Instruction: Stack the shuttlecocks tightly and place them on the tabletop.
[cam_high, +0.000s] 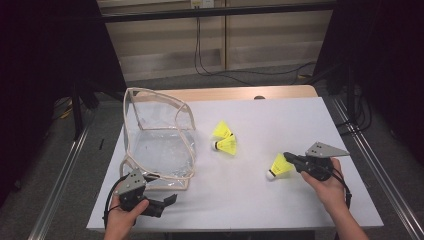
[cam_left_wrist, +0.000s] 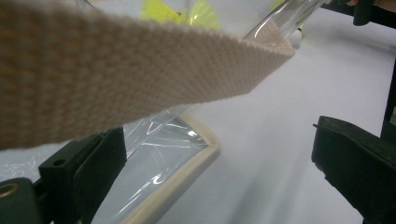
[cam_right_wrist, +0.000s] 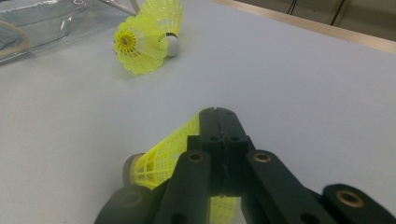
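Yellow mesh of a shuttlecock (cam_high: 279, 167) sits clamped in the right hand-held gripper (cam_high: 292, 161), low over the bench (cam_high: 280, 115) at near right, likely bound for the clear bag (cam_high: 159, 137) at left. The left hand-held gripper (cam_high: 167, 200) waits with jaws apart at the bag's webbing strap (cam_left_wrist: 121, 74), seemingly to hold its mouth wide; two more shuttlecocks (cam_high: 223, 137) lie mid-bench.

High view overhead, facing forward and down at the table (cam_high: 280, 200). Gripper views sit low and close. All share the yellow shuttlecocks (cam_high: 224, 137).

Right gripper (cam_high: 289, 159) fingers pinching yellow shuttlecock (cam_high: 279, 167), clear bag (cam_high: 159, 142) left
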